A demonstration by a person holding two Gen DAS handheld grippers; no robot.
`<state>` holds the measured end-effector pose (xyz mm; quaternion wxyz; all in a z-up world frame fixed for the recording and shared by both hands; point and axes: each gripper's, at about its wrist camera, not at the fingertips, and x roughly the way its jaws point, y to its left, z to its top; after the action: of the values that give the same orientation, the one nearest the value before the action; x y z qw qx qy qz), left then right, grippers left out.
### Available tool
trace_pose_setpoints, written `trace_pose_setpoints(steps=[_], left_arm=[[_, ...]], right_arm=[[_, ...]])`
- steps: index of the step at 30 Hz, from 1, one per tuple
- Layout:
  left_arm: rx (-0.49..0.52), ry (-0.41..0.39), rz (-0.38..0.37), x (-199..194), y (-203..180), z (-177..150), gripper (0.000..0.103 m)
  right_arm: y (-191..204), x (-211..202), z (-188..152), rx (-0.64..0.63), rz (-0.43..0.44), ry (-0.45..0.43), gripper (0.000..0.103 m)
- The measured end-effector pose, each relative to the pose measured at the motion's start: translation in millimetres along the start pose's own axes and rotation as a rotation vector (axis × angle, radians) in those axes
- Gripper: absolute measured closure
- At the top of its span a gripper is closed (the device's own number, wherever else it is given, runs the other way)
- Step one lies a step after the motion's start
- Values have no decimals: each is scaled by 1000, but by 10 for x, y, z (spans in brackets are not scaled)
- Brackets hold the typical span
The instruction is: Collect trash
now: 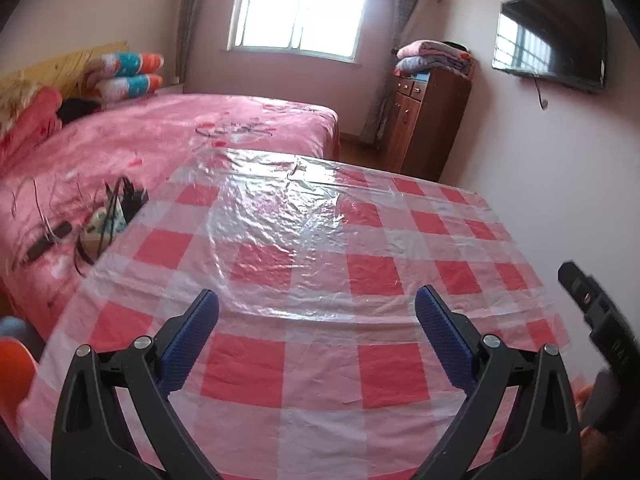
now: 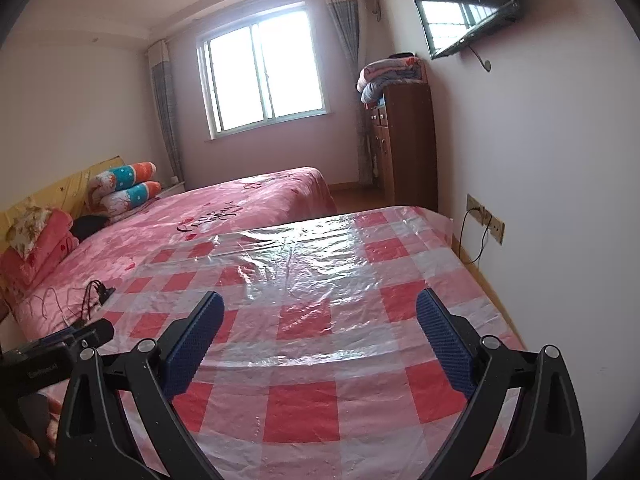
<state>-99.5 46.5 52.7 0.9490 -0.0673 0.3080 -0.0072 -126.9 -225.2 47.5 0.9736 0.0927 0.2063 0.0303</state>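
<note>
Low in the left wrist frame, my left claw (image 1: 316,306) hangs over the table (image 1: 304,408) with its blue pads (image 1: 188,344) spread wide and nothing between them. My right claw (image 2: 318,308) sits the same way in its own view — fingers well apart, gripping nothing. Under both lies a red-and-white checked cloth beneath a crinkled clear plastic sheet (image 1: 276,208) that glares near the frame centre. I can pick out no trash on the table in either view. At left of the left wrist frame, tangled cables and a small pale item (image 1: 100,228) lie on the pink bed (image 1: 180,128) just beside the table edge. Upper right, a dark TV (image 1: 556,36) hangs on the wall, with a wooden cabinet (image 1: 424,120) bearing folded blankets (image 1: 436,58) left of it.
</note>
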Motion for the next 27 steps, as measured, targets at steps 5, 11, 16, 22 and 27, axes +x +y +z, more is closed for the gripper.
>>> trace_pose_setpoints(steps=[5, 11, 16, 22, 27], left_arm=[[41, 21, 0, 32, -77, 27, 4], [50, 56, -26, 113, -187, 37, 4], [118, 63, -43, 150, -393, 25, 4], [143, 76, -35, 198, -519, -22, 4], [130, 63, -1, 198, -525, 2, 4]], right_arm=[[-70, 5, 35, 39, 26, 14, 8], [-127, -14, 51, 59, 33, 23, 8], [-178, -42, 63, 71, 25, 19, 8], [-183, -75, 72, 49, 1, 10, 8], [-135, -71, 68, 26, -2, 12, 8]])
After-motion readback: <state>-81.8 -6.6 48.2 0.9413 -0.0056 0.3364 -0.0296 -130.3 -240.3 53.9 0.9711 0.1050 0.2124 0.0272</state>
